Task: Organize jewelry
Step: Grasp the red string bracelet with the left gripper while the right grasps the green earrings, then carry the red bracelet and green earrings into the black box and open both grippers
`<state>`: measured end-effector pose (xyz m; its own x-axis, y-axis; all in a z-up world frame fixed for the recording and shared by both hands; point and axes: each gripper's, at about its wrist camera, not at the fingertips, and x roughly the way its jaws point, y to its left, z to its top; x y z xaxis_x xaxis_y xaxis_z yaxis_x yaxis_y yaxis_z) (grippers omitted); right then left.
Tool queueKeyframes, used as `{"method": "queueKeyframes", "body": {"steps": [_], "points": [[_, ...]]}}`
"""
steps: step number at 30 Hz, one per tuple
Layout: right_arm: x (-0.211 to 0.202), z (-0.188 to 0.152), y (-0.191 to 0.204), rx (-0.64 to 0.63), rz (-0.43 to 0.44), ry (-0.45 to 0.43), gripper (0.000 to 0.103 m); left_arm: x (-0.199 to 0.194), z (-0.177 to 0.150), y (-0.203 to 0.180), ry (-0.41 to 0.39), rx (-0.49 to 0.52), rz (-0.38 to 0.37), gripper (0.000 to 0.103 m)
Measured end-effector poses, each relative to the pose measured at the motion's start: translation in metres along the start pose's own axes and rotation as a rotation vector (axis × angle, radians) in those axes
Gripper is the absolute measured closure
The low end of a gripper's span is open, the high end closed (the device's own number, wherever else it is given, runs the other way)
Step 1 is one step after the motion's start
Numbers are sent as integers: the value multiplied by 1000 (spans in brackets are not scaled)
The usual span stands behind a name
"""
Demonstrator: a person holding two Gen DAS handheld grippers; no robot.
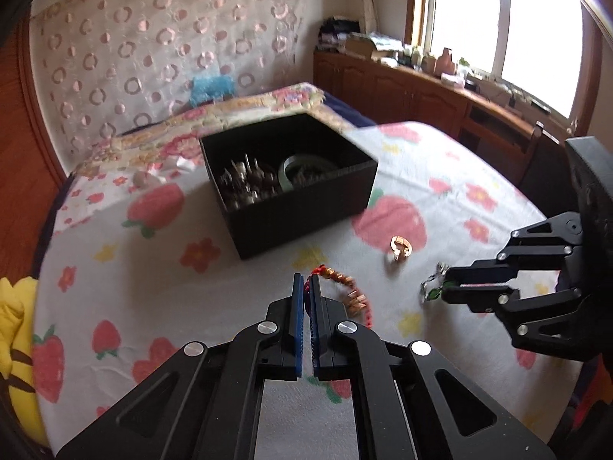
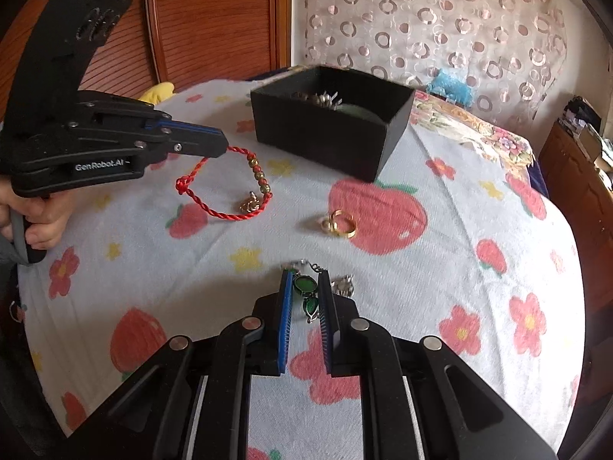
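Note:
My left gripper [image 1: 306, 281] is shut on the red cord bracelet [image 2: 226, 188] with gold beads and lifts one end off the cloth; the bracelet also shows in the left wrist view [image 1: 350, 293]. My right gripper [image 2: 304, 281] stands open, its fingers on either side of a green-stone earring [image 2: 306, 293] that lies on the cloth. That earring shows by the right gripper's tips in the left wrist view [image 1: 435, 287]. A gold ring [image 2: 339, 224] lies between them, also in the left wrist view [image 1: 400, 247]. The black jewelry box [image 1: 291, 184] holds a jade bangle and several metal pieces.
The table has a strawberry-print cloth [image 2: 440, 268]. A yellow plush [image 1: 15, 349] sits at the left edge. A small silver piece [image 2: 343, 283] lies right of the earring. A wooden cabinet [image 1: 421, 92] with clutter stands under the window.

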<state>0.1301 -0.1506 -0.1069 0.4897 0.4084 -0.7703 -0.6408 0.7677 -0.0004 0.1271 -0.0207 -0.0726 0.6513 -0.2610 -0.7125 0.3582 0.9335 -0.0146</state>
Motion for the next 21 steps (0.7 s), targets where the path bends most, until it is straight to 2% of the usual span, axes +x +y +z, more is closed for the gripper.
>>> {"method": "queueKeyframes", "body": {"steps": [12,21], "points": [[-31,45,-6,-28,-23,-100,88,-33,27,3,-111,-13,17,101],[-37,88,-17,-23,-19,-156,88,-38,37,12,-140,-23,38,101]]}}
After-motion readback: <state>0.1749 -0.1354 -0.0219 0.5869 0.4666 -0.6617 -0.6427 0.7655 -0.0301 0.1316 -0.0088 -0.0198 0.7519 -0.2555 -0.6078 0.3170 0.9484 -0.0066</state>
